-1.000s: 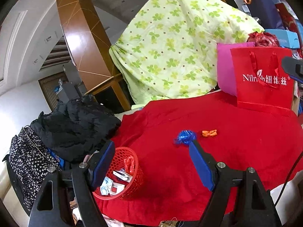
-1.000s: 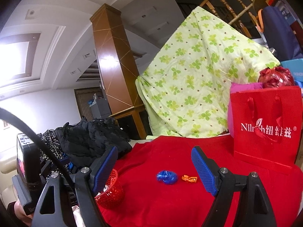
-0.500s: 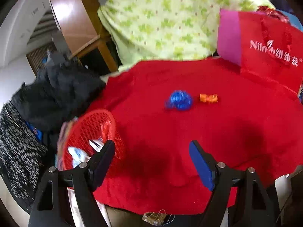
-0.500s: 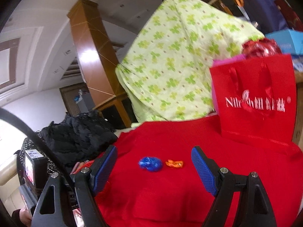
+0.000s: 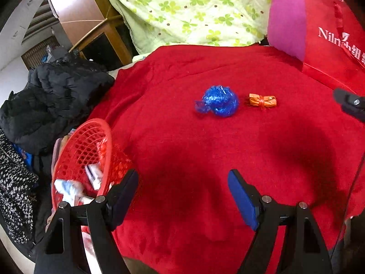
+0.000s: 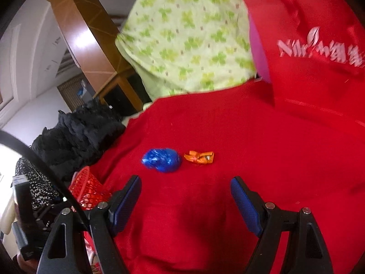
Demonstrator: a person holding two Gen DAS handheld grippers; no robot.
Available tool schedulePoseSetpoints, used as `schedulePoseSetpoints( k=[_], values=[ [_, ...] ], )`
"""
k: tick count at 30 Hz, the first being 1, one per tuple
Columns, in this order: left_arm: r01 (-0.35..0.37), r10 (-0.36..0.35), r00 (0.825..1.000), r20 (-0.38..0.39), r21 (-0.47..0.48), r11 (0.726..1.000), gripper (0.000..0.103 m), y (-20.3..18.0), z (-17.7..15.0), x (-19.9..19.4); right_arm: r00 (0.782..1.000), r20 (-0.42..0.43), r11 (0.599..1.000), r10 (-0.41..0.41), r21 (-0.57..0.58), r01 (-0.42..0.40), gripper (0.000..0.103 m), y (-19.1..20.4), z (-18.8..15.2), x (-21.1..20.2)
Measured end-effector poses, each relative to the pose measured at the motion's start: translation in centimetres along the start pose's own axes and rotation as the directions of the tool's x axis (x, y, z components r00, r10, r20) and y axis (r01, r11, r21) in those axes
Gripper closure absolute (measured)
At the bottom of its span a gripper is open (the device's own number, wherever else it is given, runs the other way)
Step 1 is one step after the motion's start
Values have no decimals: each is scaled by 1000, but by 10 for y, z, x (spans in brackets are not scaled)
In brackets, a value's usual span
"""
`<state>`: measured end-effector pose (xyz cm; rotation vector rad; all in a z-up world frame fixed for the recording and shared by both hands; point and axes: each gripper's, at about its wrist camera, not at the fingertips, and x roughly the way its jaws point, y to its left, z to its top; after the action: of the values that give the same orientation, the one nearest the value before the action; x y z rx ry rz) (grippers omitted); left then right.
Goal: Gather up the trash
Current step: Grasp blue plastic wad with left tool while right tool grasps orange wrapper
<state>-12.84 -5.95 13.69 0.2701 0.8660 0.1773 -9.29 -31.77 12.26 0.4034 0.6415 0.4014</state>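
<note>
A crumpled blue foil wrapper (image 5: 217,101) lies on the red cloth (image 5: 205,159), with an orange candy wrapper (image 5: 262,100) just right of it. Both show in the right wrist view, the blue wrapper (image 6: 162,159) and the orange wrapper (image 6: 199,157). A red mesh basket (image 5: 84,150) holding several bits of trash sits at the cloth's left edge; it also shows in the right wrist view (image 6: 87,189). My left gripper (image 5: 182,194) is open and empty above the cloth, short of the wrappers. My right gripper (image 6: 186,196) is open and empty, close in front of the wrappers.
A red paper gift bag (image 5: 330,34) with a pink bag (image 5: 287,22) beside it stands at the back right. A green clover-print quilt (image 5: 194,11) hangs behind. A black jacket (image 5: 57,98) is piled at the left, beside a wooden pillar (image 5: 75,16).
Both grippers have tilted down and moved forward over the cloth toward the wrappers. Both stayed open. The wrappers and basket have not moved.
</note>
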Motion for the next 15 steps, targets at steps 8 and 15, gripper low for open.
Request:
schedulePoseSetpoints(
  k=[8,15],
  values=[
    [-17,14,999,-39,-88,996,22,-6,61,58,994,-101,996,51,75,-44,21,-35,31,97],
    [10,-17,999,-35,-190,982,22,-10,105,106,984,-171,996,56,76,-43,31,-47,54,175]
  ],
)
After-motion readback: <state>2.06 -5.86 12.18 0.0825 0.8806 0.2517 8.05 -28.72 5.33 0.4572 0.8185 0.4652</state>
